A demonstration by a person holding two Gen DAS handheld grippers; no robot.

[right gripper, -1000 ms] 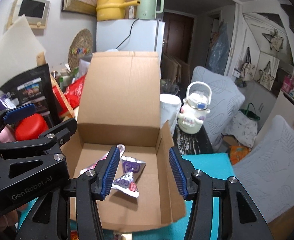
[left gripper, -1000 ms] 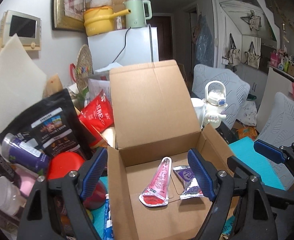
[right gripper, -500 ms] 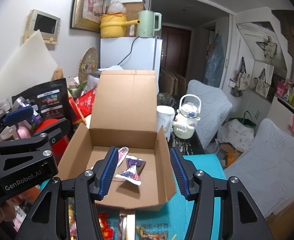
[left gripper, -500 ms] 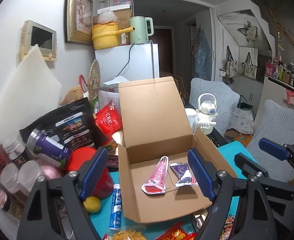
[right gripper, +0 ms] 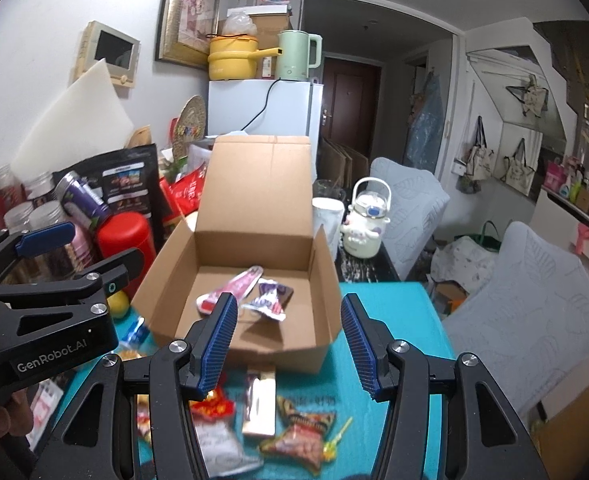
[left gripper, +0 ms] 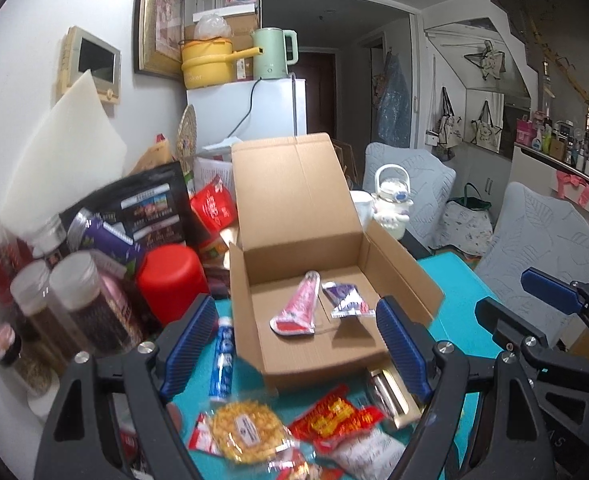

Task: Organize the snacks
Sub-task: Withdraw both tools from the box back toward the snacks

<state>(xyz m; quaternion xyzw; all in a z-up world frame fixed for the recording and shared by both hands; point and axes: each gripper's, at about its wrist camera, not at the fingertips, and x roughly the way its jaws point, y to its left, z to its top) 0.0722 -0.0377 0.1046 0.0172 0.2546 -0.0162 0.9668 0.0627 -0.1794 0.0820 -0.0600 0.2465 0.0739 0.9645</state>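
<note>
We held our left claw (left gripper: pixel 298 350) wide open with nothing between its blue pads (left gripper: pixel 188 342), hanging above the near edge of the cardboard box (left gripper: pixel 314 280). Our right claw (right gripper: pixel 290 338) was spread just as wide and gripped nothing, also above the box's near wall. Each claw showed at the edge of the other's view.

The box sat open on the teal desk (left gripper: pixel 454 280), its lid flap standing upright at the back. Inside lay two snacks side by side: a pink pouch (left gripper: pixel 298 308) and a purple-and-white wrapper (left gripper: pixel 346 300), almost touching near the middle of the floor.

In front of the box, loose snacks were scattered on the desk: a round yellow snack pack (left gripper: pixel 246 432), a red packet (left gripper: pixel 330 416), a gold-trimmed bar (right gripper: pixel 260 404) and a dark patterned packet (right gripper: pixel 306 436). A blue-and-white tube (left gripper: pixel 224 356) lay just beside the box's left wall.

Further left we saw a red container (left gripper: pixel 170 280), several clear jars with pale lids (left gripper: pixel 78 300) and a black bag (left gripper: pixel 150 208). Right of the box stood a white mug (right gripper: pixel 326 220) and a white character kettle (right gripper: pixel 368 220).
</note>
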